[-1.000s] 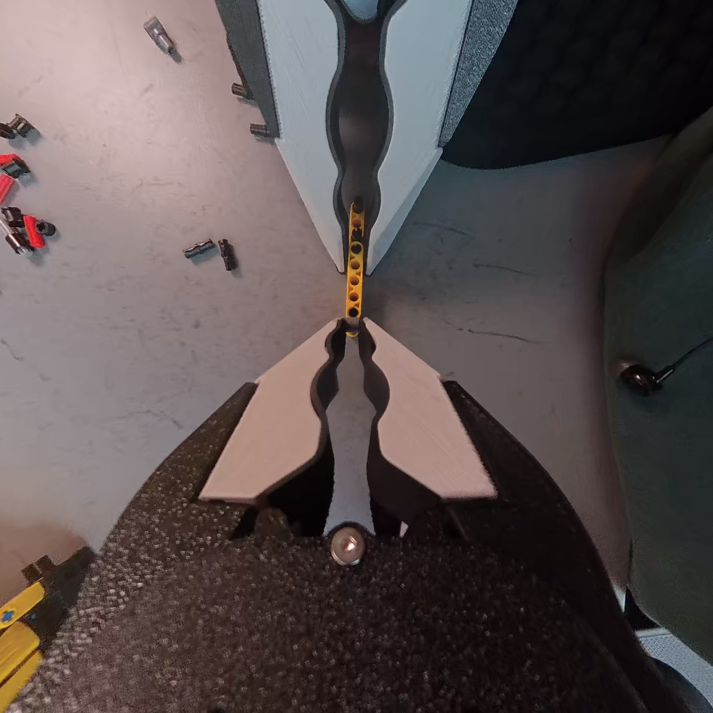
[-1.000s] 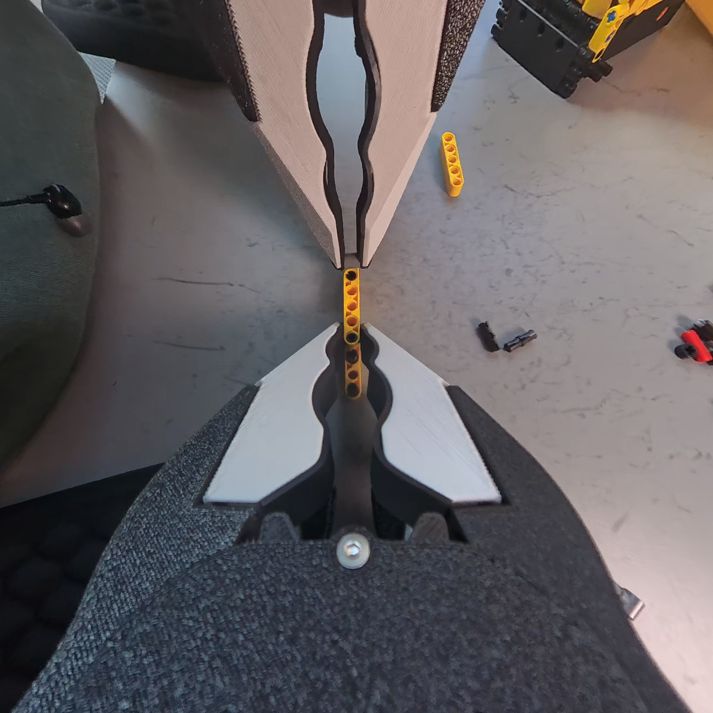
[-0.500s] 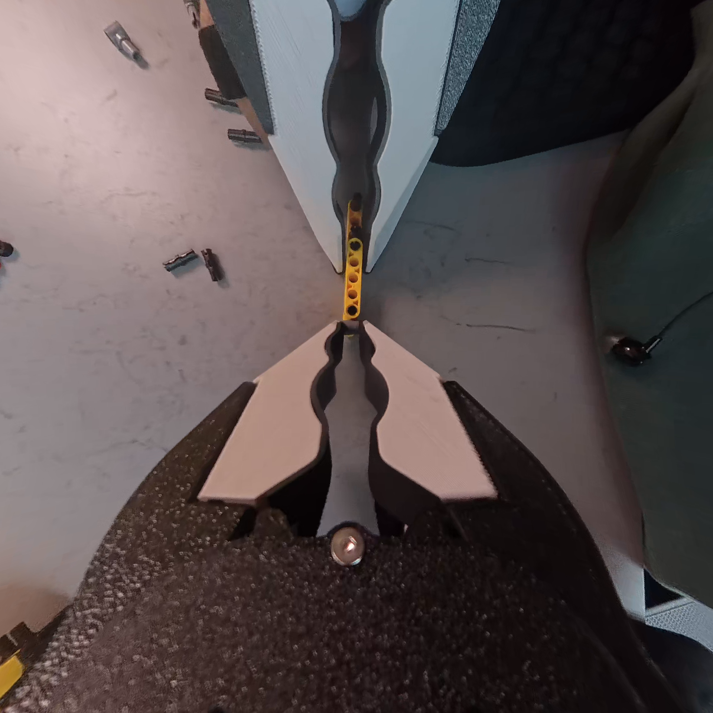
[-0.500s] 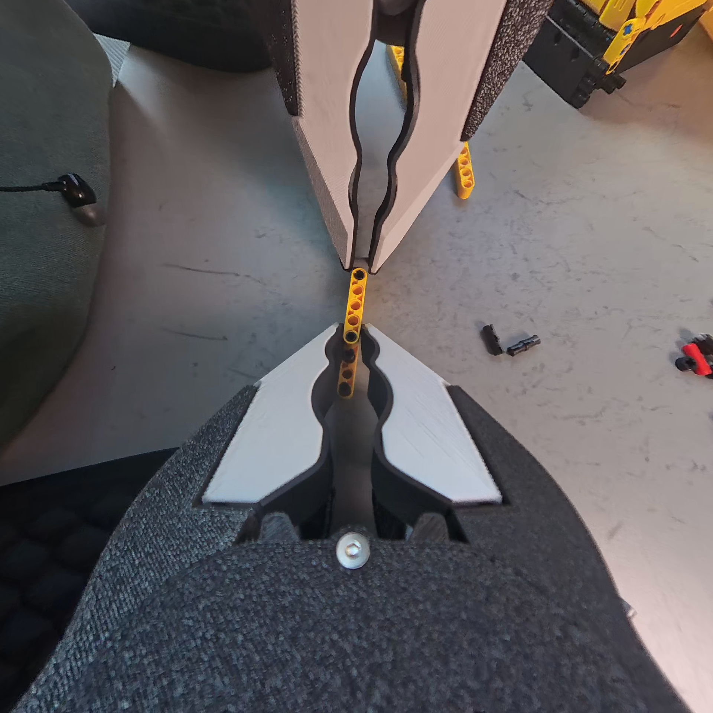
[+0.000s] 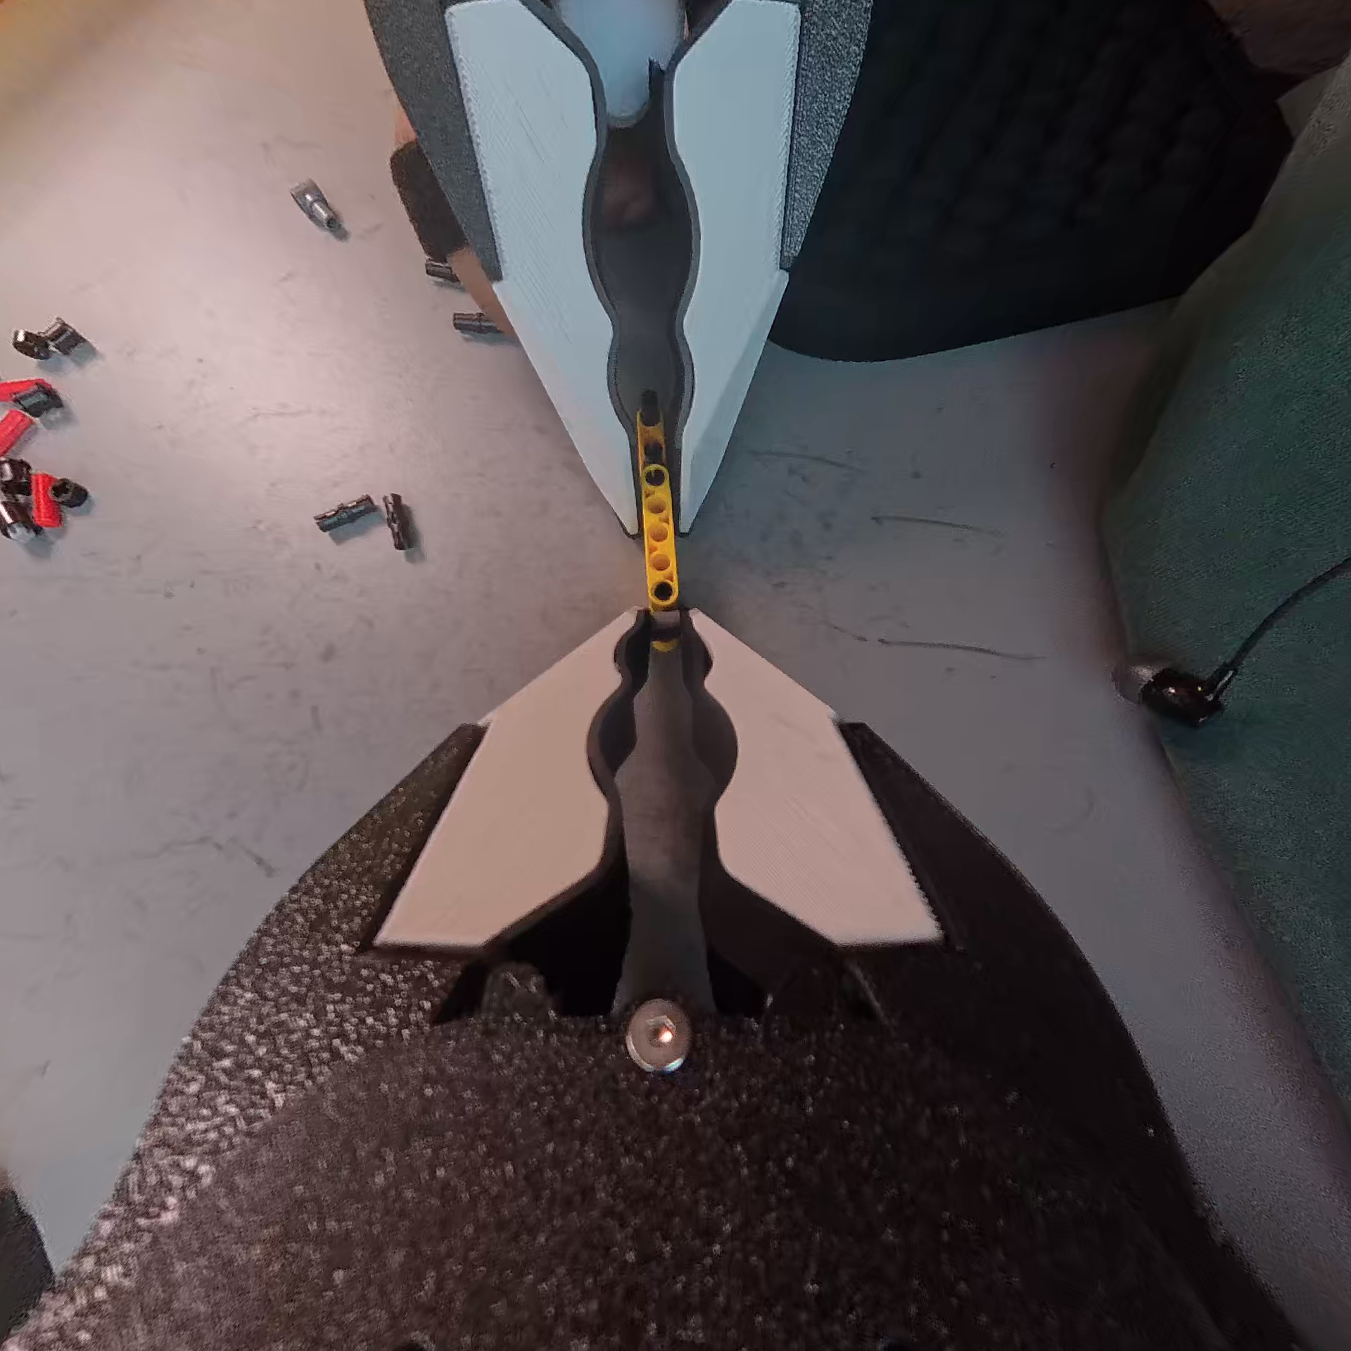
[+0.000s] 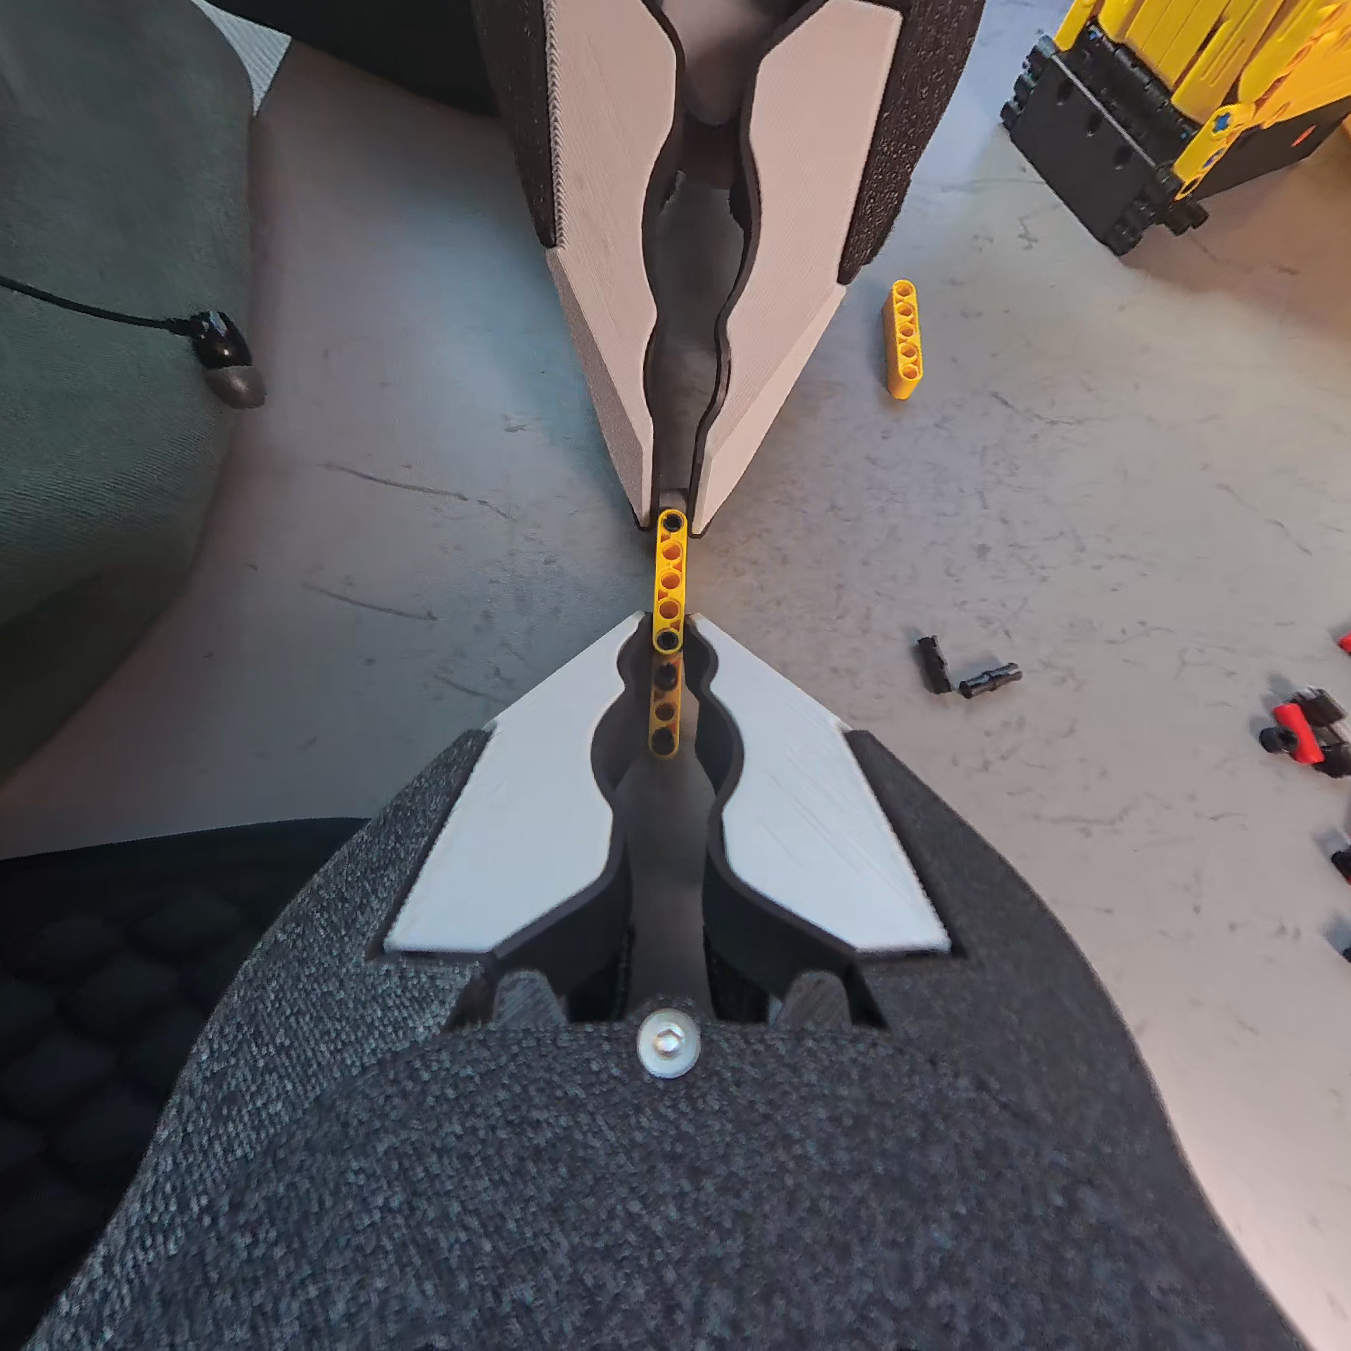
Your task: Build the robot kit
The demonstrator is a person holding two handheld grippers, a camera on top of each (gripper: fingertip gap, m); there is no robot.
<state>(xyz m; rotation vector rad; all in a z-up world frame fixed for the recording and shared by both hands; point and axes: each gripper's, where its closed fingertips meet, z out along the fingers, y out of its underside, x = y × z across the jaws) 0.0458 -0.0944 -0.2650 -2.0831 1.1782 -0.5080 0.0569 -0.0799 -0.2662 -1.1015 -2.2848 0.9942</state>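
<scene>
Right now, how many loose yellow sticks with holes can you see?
2. One yellow stick is pinched between the left gripper and right gripper; another lies on the table. More may be hidden.

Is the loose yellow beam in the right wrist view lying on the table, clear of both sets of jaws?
Yes, the loose yellow beam lies flat on the table, apart from both grippers.

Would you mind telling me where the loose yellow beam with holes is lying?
In the right wrist view, the loose yellow beam lies flat on the grey table, upper right, between the left gripper and the black-and-yellow brick model.
</scene>
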